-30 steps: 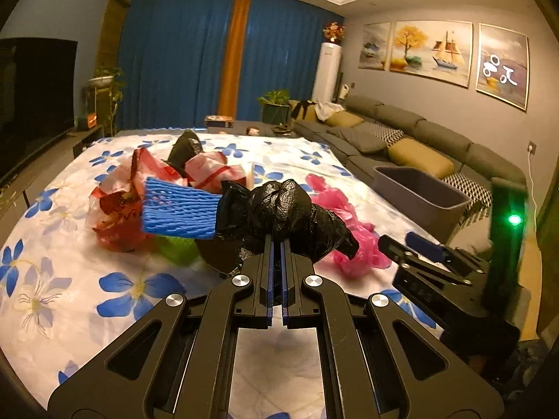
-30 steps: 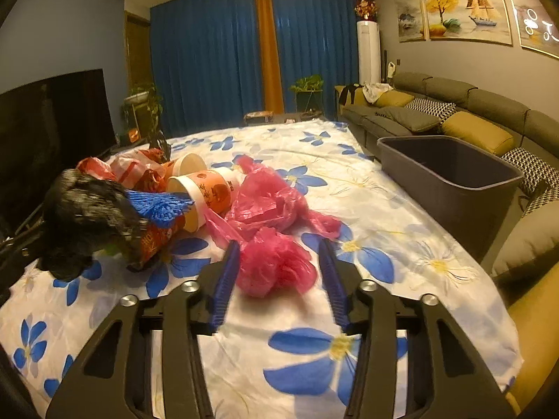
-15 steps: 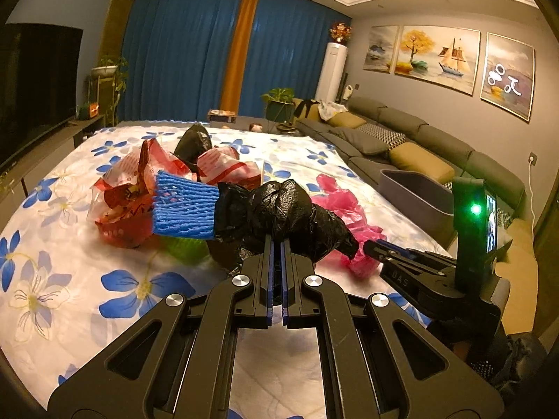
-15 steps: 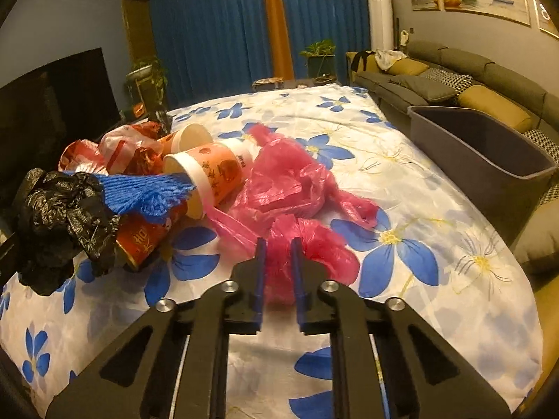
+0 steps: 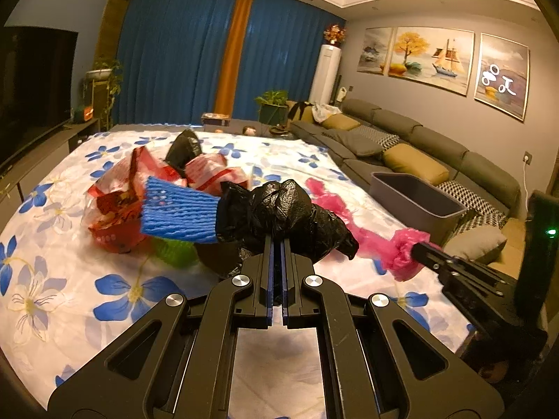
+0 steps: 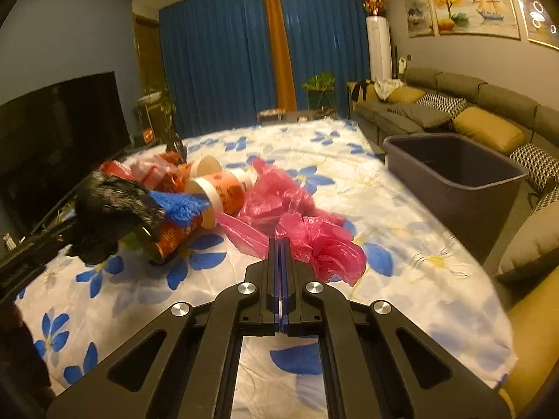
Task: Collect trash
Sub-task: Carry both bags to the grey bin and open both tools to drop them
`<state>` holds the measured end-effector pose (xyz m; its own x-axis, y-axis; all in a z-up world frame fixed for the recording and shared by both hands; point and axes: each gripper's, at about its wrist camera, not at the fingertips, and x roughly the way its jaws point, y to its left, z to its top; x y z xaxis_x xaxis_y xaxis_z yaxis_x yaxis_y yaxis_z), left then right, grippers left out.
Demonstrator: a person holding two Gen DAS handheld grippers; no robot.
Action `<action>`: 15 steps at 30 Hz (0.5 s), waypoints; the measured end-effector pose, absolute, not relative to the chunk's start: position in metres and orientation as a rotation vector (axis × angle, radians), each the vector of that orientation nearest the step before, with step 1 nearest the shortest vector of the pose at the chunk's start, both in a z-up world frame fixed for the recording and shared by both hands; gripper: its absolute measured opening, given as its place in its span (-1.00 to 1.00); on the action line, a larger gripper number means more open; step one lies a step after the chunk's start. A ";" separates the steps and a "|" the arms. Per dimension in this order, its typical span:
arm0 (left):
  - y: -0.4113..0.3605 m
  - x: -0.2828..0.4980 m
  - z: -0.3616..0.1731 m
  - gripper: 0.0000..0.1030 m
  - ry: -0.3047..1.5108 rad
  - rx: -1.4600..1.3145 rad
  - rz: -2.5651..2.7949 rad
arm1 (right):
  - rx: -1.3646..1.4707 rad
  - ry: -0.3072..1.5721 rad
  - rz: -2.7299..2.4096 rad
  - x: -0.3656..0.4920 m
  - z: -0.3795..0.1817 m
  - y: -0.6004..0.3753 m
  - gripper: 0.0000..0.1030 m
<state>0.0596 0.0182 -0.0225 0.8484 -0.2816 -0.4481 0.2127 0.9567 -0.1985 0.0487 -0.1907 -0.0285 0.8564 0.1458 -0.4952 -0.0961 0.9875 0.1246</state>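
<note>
Both hands are loaded but nothing is binned yet. The left gripper [image 5: 277,244] is clamped on a crumpled black bag [image 5: 283,214], with a blue foam net [image 5: 178,214] sticking out beside it at centre frame. The right gripper [image 6: 281,248] is pinched shut on the pink plastic bag [image 6: 321,241], part of it trailing on the flowered cloth [image 6: 401,244]. The grey bin [image 6: 457,171] sits at the right edge of the frame — it looks empty, as far as its inside shows. Left on the cloth: orange paper cups [image 6: 220,192] and red wrappers [image 5: 115,209], middle left. Nothing visibly blocks the way to the bin — the dragging pink tail could snag the cups.
</note>
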 end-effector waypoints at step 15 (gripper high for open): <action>-0.032 0.063 0.000 -0.95 0.451 -0.098 -0.374 | 0.119 0.381 0.080 0.028 0.006 -0.231 -0.96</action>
